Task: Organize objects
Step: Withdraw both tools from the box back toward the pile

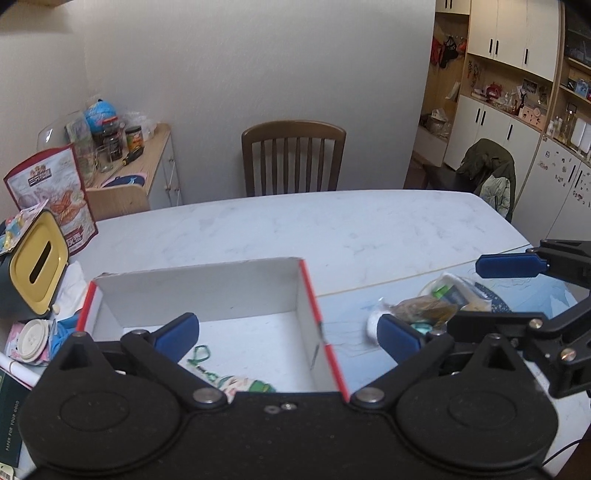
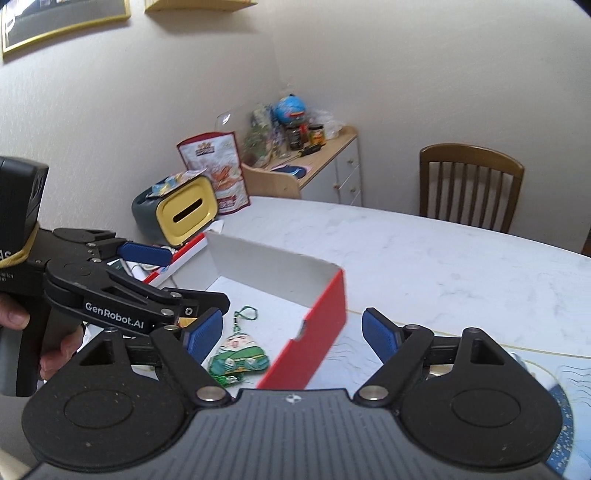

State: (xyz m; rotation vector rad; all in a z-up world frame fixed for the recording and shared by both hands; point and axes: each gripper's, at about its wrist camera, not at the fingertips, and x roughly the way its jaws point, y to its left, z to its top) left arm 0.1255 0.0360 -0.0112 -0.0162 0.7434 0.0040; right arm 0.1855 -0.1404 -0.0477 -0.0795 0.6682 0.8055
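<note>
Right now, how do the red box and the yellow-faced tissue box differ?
The red box is open-topped and shallow, with white inside walls and a green charm lying in it. The tissue box is closed, tipped so its yellow slotted face points sideways and up, with a grey rounded body. The red box has square corners, the tissue box rounded ones. The red box is nearer both grippers. Both rest on the table.

A wooden chair (image 1: 293,157) stands behind the white marble bench (image 1: 332,225), against the wall. At the left, a side cabinet (image 1: 157,162) carries a blue globe (image 1: 99,112), jars (image 1: 133,137) and a screwdriver (image 1: 129,155). A green jacket (image 1: 491,173) hangs on another chair at the right, before tall white cupboards (image 1: 509,33).
</note>
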